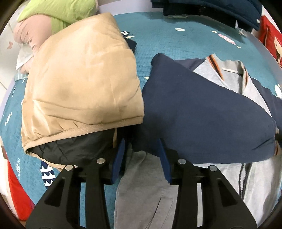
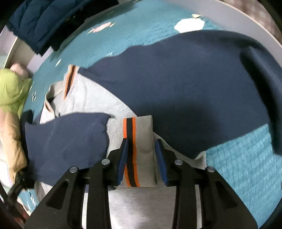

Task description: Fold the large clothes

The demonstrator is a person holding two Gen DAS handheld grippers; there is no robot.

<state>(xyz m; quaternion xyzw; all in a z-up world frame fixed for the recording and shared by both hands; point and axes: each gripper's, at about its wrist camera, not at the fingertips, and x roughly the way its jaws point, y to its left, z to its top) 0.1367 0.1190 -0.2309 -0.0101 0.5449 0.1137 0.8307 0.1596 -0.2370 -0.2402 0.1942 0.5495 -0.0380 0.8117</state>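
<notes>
Grey and navy zip jacket [image 1: 238, 82] partway folded on a teal bedspread [image 1: 158, 40], near its middle.

One navy sleeve [image 1: 202, 114] lies across the grey front; body folds remain, it seems. The left gripper [image 1: 141, 155] is spread wide over the grey hem. The right gripper [image 2: 141, 153] brackets the striped cuff [image 2: 130, 128], grip unclear. A folded tan jacket [image 1: 84, 79] sits towards the bedspread's left edge.

Folded tan jacket [image 1: 81, 84] hiding patterned cloth beneath; far navy sleeve [image 2: 193, 84] motion-blurred; dark coats [image 1: 211, 10] cropped at bedspread's far edge.
</notes>
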